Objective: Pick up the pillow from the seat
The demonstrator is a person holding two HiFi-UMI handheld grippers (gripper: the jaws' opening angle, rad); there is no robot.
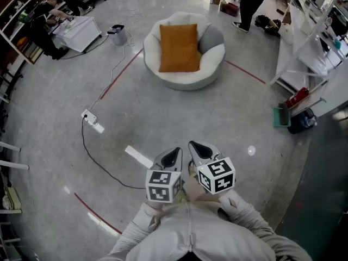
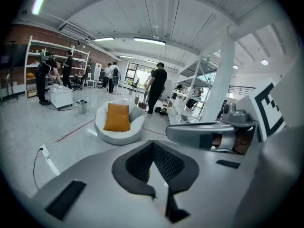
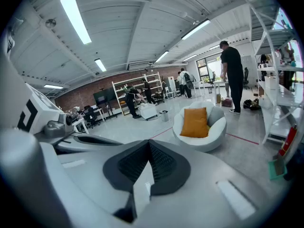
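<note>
Both pairs of jaws are shut with nothing between them. The left gripper [image 1: 175, 154] and the right gripper [image 1: 198, 148] sit side by side close to my body, both pointing toward 12 o'clock. The orange pillow [image 1: 179, 48] is also at 12 o'clock, well apart from me across open floor. It stands propped against the back of the round white seat [image 1: 187, 83], and a grey cushion [image 1: 213, 37] is tucked just beside it at the pillow's 3 o'clock. As I judge it, the task has not really started: I have yet to walk up and set a grip.

Several things could go wrong from here.

- **Jaws left shut:** If I arrive with them closed, they will only shove the pillow deeper into the seat or tip it flat.
- **A shallow grip:** The pillow looks soft. A pinch on a corner may catch only the cover, so it sags or slides out as I lift.
- **Drifting right:** A reach that wanders toward 3 o'clock could take the grey cushion instead.
- **The cable:** A black cable [image 1: 95, 156] runs from a power strip [image 1: 91, 121] at about 10 o'clock. A line that strays left risks snagging a foot on it.
- **The bystander:** A person [image 1: 250, 4] stands near the seat at 1 o'clock and could step into my approach.
</note>
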